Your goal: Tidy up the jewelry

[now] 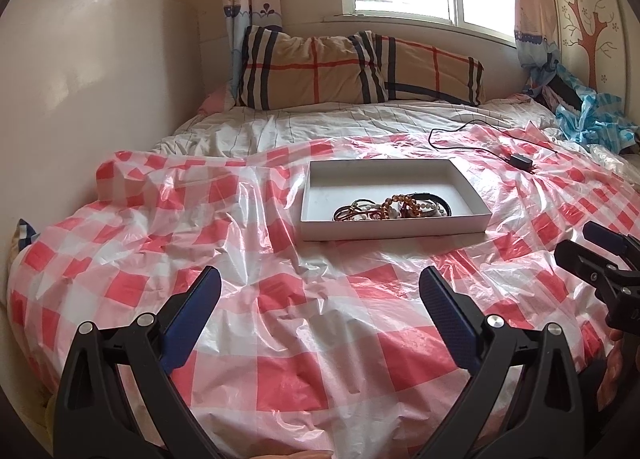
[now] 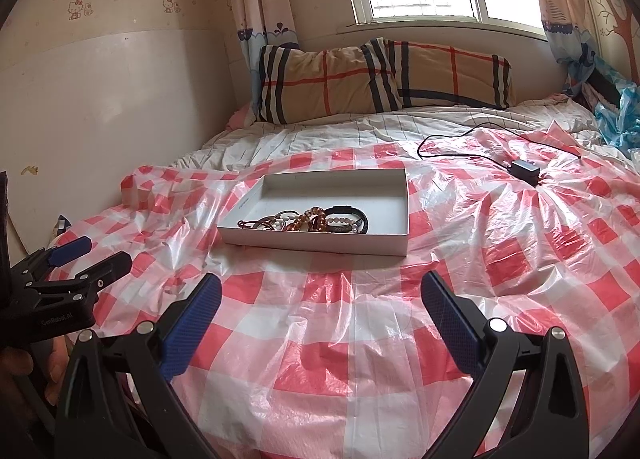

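A shallow white box (image 1: 394,229) (image 2: 316,243) lies on the bed's red-and-white checked plastic sheet (image 1: 304,323) (image 2: 360,339). Inside it is a pile of bracelets (image 1: 394,207) (image 2: 312,221): amber beads, white beads, dark bands. My left gripper (image 1: 320,291) is open and empty, held over the sheet well short of the box. My right gripper (image 2: 320,295) is open and empty, also short of the box. Each gripper shows at the edge of the other's view: the right gripper (image 1: 600,255), the left gripper (image 2: 80,259).
A black charger with its cable (image 1: 520,160) (image 2: 525,169) lies behind the box to the right. Plaid pillows (image 1: 352,67) (image 2: 380,75) lean under the window. A wall (image 1: 80,99) borders the bed's left side. Blue cloth (image 1: 592,115) is heaped at the far right.
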Demonstrator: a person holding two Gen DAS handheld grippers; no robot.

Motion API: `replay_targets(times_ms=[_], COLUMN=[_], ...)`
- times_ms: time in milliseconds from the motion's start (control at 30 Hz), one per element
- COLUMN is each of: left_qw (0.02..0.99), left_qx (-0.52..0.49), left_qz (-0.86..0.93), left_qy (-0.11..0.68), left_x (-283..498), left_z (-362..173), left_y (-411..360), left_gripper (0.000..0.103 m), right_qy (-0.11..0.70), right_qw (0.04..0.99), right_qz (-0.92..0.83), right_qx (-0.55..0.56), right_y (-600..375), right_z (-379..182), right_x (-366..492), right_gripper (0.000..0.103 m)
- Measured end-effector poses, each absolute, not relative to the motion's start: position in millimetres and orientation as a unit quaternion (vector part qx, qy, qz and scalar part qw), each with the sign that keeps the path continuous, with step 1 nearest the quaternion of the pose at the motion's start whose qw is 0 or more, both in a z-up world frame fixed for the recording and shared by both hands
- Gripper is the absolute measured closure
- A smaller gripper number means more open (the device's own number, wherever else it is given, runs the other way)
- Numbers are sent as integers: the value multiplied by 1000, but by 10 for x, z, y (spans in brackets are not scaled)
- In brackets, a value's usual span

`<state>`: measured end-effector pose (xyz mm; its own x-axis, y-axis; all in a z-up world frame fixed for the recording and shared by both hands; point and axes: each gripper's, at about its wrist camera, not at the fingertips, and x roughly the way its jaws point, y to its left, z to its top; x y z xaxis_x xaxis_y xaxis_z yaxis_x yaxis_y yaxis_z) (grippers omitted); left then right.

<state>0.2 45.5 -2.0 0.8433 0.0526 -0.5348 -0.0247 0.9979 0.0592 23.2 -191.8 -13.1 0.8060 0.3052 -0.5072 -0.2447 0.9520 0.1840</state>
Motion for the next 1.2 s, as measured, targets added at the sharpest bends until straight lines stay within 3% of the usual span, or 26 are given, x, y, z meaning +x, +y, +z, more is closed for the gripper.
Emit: replay_targets(times_ms=[1200], left_qw=[960], left_qx=[31], left_qz=[13], left_qy=[279], left_x=[17], left_z=[-35], left_y=[433], left_gripper=[8], right_qy=[271], right_qw=[950], right_qz=[143], right_qx=[62], right_y=[-1963], right_z=[-119], right_x=[231], right_gripper=[7])
